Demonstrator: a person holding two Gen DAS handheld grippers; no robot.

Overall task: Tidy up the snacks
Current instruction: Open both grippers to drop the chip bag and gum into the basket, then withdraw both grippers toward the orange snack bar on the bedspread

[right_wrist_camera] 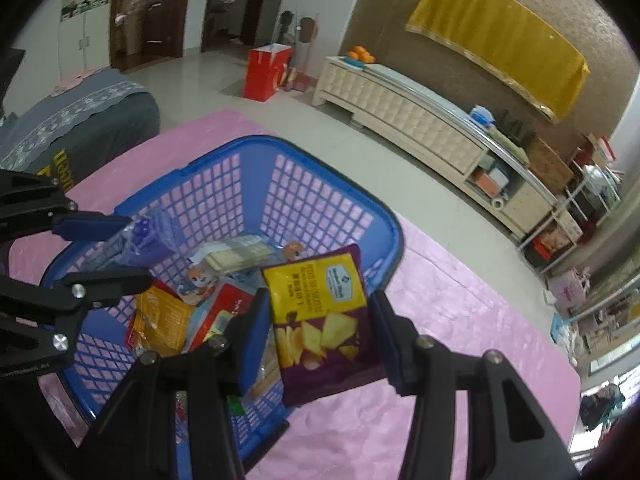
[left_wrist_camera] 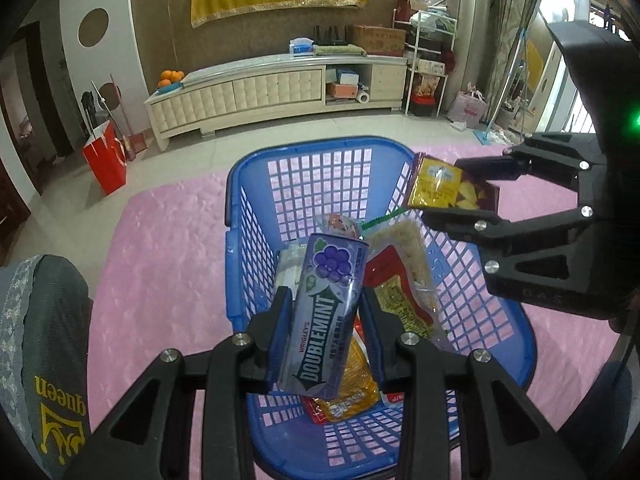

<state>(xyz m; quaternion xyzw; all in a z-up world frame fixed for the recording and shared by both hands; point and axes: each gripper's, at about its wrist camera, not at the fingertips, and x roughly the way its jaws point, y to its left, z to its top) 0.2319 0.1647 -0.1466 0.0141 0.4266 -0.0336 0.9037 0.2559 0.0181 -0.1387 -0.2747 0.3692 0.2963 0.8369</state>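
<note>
My left gripper [left_wrist_camera: 325, 332] is clamping the Doublemint pack [left_wrist_camera: 320, 320] | my right gripper [right_wrist_camera: 320, 334] is gripping the chips packet [right_wrist_camera: 322, 320] | both are hanging over the blue basket [left_wrist_camera: 240, 184], its far end bare.

A basket [left_wrist_camera: 240, 184] is set on a mat [left_wrist_camera: 160, 248], with snack packets [left_wrist_camera: 400, 280] lying inside. A gum pack [left_wrist_camera: 324, 312] is held above its middle; a chip bag [right_wrist_camera: 320, 320] is held over its right rim. A cabinet [left_wrist_camera: 256, 92] stands behind.
</note>
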